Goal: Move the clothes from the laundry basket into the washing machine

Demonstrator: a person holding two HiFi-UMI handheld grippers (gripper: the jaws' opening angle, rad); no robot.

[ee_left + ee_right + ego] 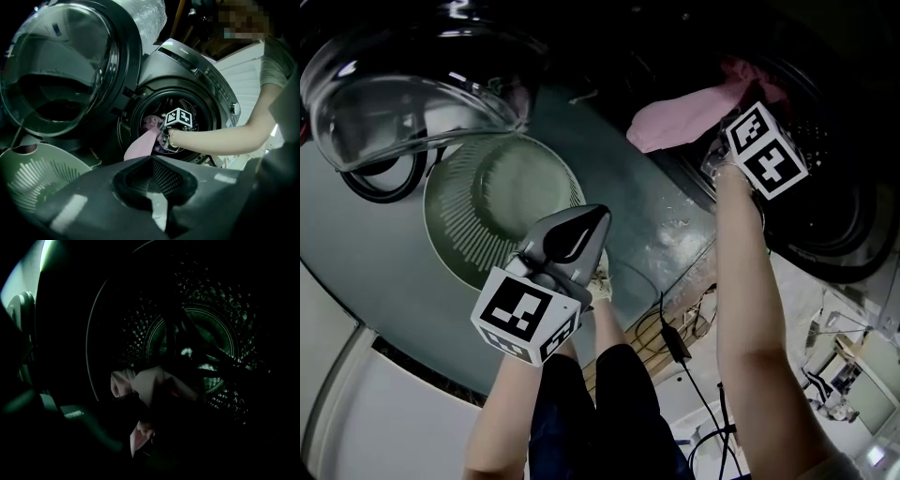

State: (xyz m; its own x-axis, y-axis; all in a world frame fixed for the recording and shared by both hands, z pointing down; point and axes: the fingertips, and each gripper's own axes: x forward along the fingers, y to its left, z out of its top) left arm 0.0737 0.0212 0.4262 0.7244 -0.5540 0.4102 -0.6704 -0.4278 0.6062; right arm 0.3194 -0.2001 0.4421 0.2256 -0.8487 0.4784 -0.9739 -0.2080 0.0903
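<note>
The left gripper (592,225) hangs with its jaws pressed together on nothing, just beside the pale green round plastic laundry basket (441,248). Farther off, the right gripper (719,150) reaches into the dark grey front-loading washing machine (187,70). It is clamped on a pink cloth garment (675,117) that trails out over the door opening, and the perforated metal drum (225,394) lies behind.

head: down onto drum (830,202) | left gripper view: faces drum, farther | right gripper view: inside it
</note>
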